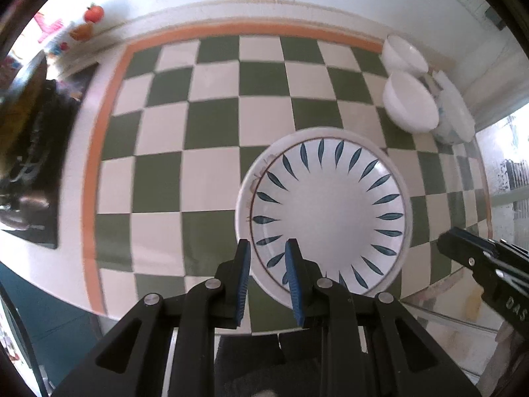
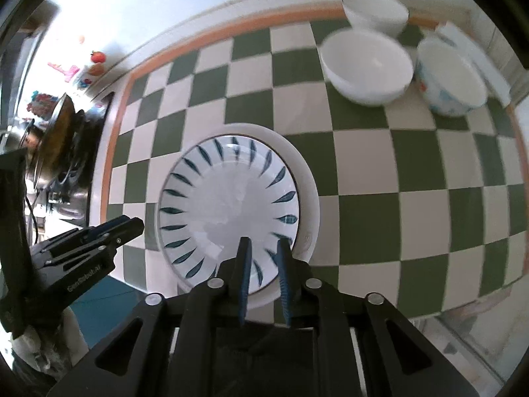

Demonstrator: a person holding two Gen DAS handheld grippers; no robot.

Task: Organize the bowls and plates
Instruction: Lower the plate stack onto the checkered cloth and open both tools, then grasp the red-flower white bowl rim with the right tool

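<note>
A white plate with blue leaf marks [image 1: 327,211] lies on a wider plain white plate [image 1: 243,205] on the checked table. My left gripper [image 1: 266,251] is open, its fingers straddling the near left rim of the plates. My right gripper [image 2: 263,248] is open, its fingers over the near rim of the leaf plate [image 2: 228,205], which rests on the white plate [image 2: 307,198]. Two white bowls [image 2: 367,66] [image 2: 375,11] and a blue-patterned bowl [image 2: 451,77] stand at the far right; they also show in the left wrist view [image 1: 410,101].
The green-and-white checked cloth with an orange border [image 1: 211,125] covers the table. A dark stove with a pan [image 2: 56,132] sits to the left. The table's near edge is just under both grippers. The right gripper shows in the left view [image 1: 479,258].
</note>
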